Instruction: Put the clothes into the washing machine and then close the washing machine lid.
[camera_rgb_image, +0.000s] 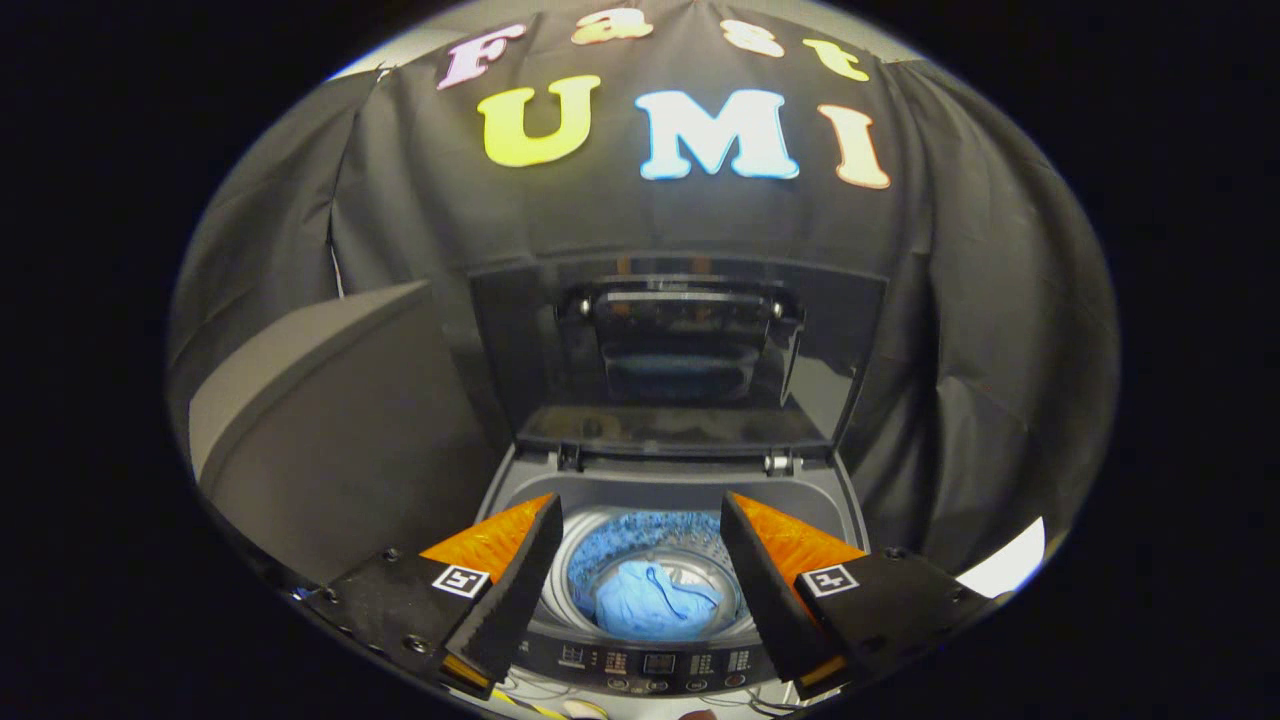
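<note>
A grey top-loading washing machine (820, 490) stands below me, its dark folding lid (680, 345) raised upright at the back. A light blue garment (650, 600) lies bunched in the bottom of the drum (600, 545). My gripper (640, 515) hovers above the drum mouth, open, with nothing between its fingers. The garment shows through the gap between the two fingers, well below them. The machine's control panel (655, 665) runs along its front edge, near the finger bases.
A grey flat-topped box or cabinet (330, 420) stands to the left of the machine, close beside it. Black cloth hangs behind and to the right. A bright white patch (1010, 565) shows low beyond the right finger.
</note>
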